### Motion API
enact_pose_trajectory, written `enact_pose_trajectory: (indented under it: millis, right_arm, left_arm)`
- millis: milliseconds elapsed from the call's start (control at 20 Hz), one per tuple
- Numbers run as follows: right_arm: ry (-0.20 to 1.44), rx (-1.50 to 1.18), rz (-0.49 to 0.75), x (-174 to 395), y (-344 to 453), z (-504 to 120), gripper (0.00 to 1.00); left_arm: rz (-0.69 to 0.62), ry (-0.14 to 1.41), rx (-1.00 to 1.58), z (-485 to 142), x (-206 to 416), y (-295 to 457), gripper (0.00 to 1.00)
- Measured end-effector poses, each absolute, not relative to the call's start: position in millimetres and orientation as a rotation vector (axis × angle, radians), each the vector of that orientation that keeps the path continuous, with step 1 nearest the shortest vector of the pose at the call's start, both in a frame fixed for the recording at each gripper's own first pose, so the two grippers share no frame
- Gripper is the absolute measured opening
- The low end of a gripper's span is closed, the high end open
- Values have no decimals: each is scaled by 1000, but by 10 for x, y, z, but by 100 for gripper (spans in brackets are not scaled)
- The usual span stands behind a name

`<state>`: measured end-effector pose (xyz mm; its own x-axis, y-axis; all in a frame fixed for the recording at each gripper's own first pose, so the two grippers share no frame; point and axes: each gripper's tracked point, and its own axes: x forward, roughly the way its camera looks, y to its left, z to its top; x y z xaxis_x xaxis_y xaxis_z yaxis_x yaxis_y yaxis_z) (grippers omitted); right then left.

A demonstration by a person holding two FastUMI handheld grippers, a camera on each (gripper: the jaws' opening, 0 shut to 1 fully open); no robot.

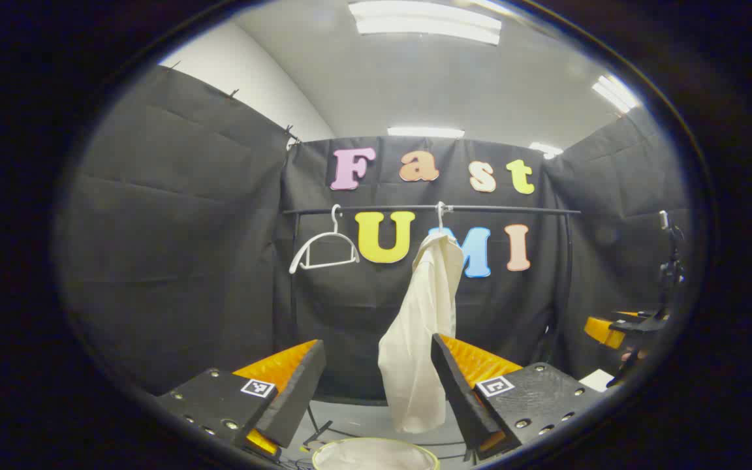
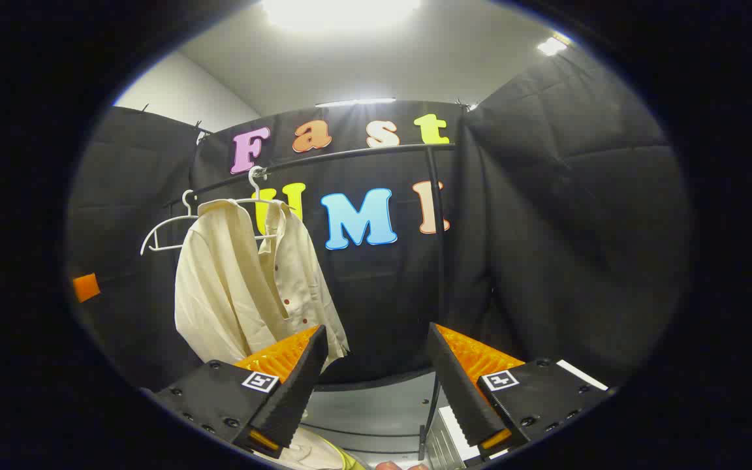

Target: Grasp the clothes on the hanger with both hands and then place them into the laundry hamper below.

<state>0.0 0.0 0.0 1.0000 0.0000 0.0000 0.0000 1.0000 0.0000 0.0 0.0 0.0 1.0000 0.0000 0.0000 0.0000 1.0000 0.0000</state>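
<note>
Black cloth walls close you in on three sides, under a pale ceiling with strip lights. Across the back wall runs a dark rail [image 1: 480, 209], and two white hangers hook over it.

In your left gripper view, the empty hanger [image 1: 324, 250] sits to the left on the rail. The other hanger [image 1: 440, 215] carries the cream shirt [image 1: 423, 326], which you see here edge-on, hanging straight down as a narrow fold. Your left gripper [image 1: 379, 385] is held low in front of it with its fingers spread wide and nothing between them. The shirt's lower part shows in the gap, close against the right-hand finger [image 1: 457, 391], but you cannot tell from this view whether they touch. Below the fingers, at the bottom edge, the round rim of the hamper [image 1: 376, 445] shows, with a pale lining inside. Far to the right, the other gripper shows small near the side wall.

In your right gripper view, the shirt [image 2: 245, 287] faces you more openly, with its collar, front and small dark buttons visible, hanging from its hanger [image 2: 257, 186] to the left of centre. Your right gripper [image 2: 376, 385] is also spread wide and holds nothing. The shirt's lower hem shows just behind the left-hand finger [image 2: 297, 385]. A curved edge of the hamper [image 2: 330, 454] shows under that finger, with pale fabric inside it.
</note>
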Motion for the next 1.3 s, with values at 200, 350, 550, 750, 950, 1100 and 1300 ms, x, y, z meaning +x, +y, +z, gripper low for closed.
enact_pose_trajectory:
  millis: [200,350,550,750,950,1100,1300]
  right_arm:
    - [-21,-45,-13,-251,4,101,92]
    - [-37,-47,-35,-413,-28,171,97]
    - [-35,-41,-53,-557,6,167,92]
    - [-41,-47,-44,-693,87,193,92]
    - [-47,-41,-40,-798,139,218,92]
    - [-39,-42,-28,-853,198,198,92]
    - [-44,-34,-28,-858,186,249,92]
  left_arm:
    - [-36,-6,-19,46,-110,14,96]
    - [-47,-24,9,111,-188,65,95]
    - [-52,-33,39,80,-304,73,95]
    - [-78,-31,41,33,-456,33,95]
    - [-70,-32,45,41,-609,133,95]
    - [-77,-37,49,65,-710,131,95]
    - [-109,-47,57,97,-726,-60,95]
